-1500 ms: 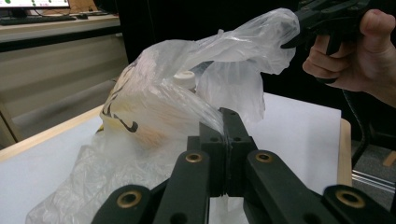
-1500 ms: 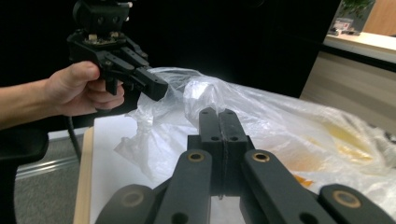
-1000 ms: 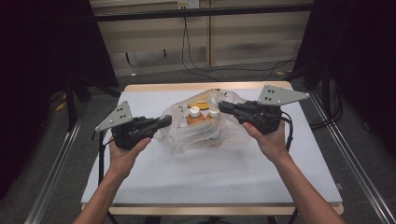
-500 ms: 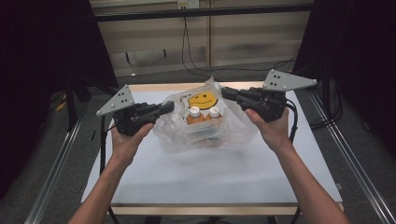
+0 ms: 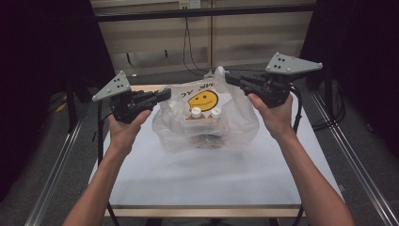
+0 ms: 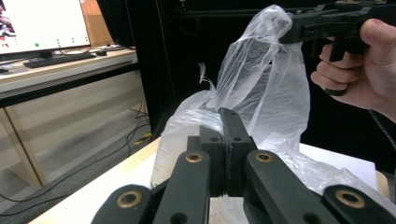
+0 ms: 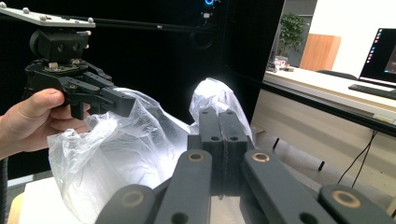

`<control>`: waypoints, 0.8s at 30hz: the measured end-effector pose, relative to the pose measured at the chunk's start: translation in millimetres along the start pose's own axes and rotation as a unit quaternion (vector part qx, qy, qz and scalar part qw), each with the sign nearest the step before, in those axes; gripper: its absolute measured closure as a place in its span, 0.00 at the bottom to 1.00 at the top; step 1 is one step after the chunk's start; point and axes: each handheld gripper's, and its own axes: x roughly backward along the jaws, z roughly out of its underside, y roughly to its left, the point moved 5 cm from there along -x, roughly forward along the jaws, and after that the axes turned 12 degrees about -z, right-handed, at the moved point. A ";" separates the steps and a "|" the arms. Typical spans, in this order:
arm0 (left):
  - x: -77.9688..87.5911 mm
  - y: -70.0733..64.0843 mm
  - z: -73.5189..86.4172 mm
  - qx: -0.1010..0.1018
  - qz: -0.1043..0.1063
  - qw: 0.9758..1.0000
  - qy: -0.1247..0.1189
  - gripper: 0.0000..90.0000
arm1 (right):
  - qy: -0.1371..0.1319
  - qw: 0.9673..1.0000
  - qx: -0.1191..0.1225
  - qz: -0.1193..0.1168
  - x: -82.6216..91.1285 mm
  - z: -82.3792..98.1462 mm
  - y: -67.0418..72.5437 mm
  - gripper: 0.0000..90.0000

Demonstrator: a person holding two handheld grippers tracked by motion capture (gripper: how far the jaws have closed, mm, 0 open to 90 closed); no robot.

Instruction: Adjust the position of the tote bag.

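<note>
We've got both grippers on the clear plastic bag [image 5: 207, 120] with the smiley print, one handle each. Left gripper [image 5: 164, 94] has its jaws together, clamped on the left handle [image 6: 212, 114]; right gripper [image 5: 228, 78] likewise, pinching the right handle [image 7: 212, 100], which bunches up just above its jaw tips. The bag sits toward the far edge of the table [image 5: 207, 174], about centred between its left and right edges, on the white cover. Bag mouth is pulled open and up between the two grippers; the bottom looks to be resting on the table, though we can't tell for sure from the high view. Inside we see two white-capped bottles [image 5: 203, 113] upright side by side, on or in a pack we can't identify. Our read: grasp of both handles is done, contents are loaded. Left to do: lift clear and carry, or tie the handles. Slack on the left handle looks greater than the right.
</note>
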 end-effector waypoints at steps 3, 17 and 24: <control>0.2 3.7 -3.9 0.001 -0.004 1.000 -0.001 1.00 | -0.002 1.000 -0.001 0.007 2.4 -4.1 -3.5 1.00; 2.5 30.9 -17.2 0.004 -0.037 0.999 0.005 1.00 | -0.008 0.998 0.002 0.060 28.5 -23.5 -31.2 1.00; 7.6 55.5 -20.8 0.013 -0.069 0.997 0.015 1.00 | -0.008 0.994 0.001 0.109 56.6 -30.7 -51.4 1.00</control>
